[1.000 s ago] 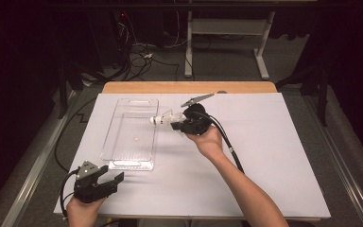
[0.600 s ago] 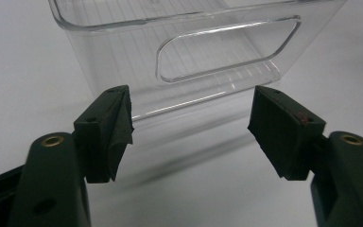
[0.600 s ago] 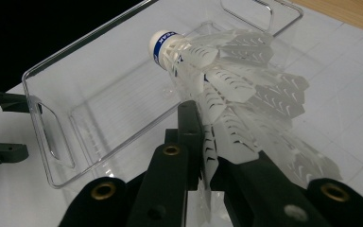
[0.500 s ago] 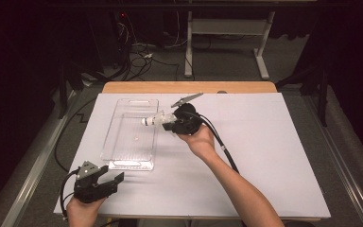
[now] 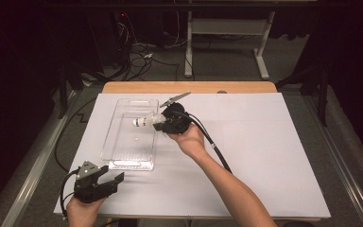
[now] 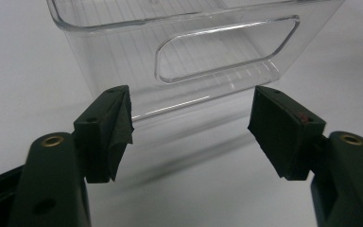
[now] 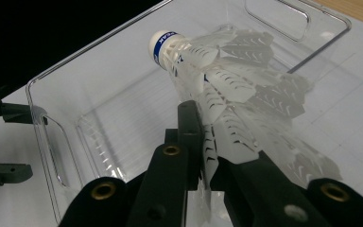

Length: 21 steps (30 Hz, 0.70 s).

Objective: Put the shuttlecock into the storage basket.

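- The tabletop [image 5: 274, 156], covered in white, carries a clear plastic bin [image 5: 123, 142] left of centre, about ten o'clock from the middle.
- The right gripper [image 5: 157, 121] reaches over the bin's three o'clock rim, fingers clenched on the skirt of a white shuttlecock [image 7: 227, 90], cork tip over the bin.
- The left gripper [image 5: 116, 179] rests at seven o'clock, fingers released, nothing between them.
- Risk: the thin plastic skirt may crumple under the squeeze, or a release near the rim may drop the shuttlecock outside.

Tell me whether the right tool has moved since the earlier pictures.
Yes. The right tool, shut on the shuttlecock, has shifted left in the high view, from beside the clear bin to over its right wall.
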Tool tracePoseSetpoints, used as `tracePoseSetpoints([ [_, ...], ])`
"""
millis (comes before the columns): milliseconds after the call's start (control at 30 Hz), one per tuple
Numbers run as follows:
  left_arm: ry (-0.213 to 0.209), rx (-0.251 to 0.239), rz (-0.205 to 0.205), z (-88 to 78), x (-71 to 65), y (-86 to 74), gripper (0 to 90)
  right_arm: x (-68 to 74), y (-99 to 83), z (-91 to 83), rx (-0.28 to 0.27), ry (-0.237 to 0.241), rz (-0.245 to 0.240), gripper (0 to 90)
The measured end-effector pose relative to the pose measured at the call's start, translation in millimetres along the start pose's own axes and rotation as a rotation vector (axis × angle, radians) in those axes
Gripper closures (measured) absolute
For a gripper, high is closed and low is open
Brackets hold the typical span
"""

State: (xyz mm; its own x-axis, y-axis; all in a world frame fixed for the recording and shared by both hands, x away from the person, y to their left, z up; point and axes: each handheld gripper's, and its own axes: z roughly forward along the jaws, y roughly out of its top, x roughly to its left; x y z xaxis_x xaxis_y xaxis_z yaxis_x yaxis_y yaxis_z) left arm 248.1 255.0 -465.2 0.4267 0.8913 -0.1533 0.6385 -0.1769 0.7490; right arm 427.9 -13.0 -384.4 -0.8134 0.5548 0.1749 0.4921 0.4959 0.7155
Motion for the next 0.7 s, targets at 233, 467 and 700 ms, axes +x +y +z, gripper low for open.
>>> tracePoseSetpoints([
  [233,0.000,0.001,0.001,0.3,-0.3,0.1,31.7,3.5,6.9,11.9,0.009,0.010,-0.009,88.8],
  [467,-0.003,0.002,0.000,0.0,0.2,0.1,31.7,5.3,14.3,22.1,0.012,0.018,-0.007,88.8],
  [700,-0.004,0.002,0.001,0.1,0.2,0.1,31.6,9.1,21.7,29.4,0.020,0.022,-0.014,88.8],
])
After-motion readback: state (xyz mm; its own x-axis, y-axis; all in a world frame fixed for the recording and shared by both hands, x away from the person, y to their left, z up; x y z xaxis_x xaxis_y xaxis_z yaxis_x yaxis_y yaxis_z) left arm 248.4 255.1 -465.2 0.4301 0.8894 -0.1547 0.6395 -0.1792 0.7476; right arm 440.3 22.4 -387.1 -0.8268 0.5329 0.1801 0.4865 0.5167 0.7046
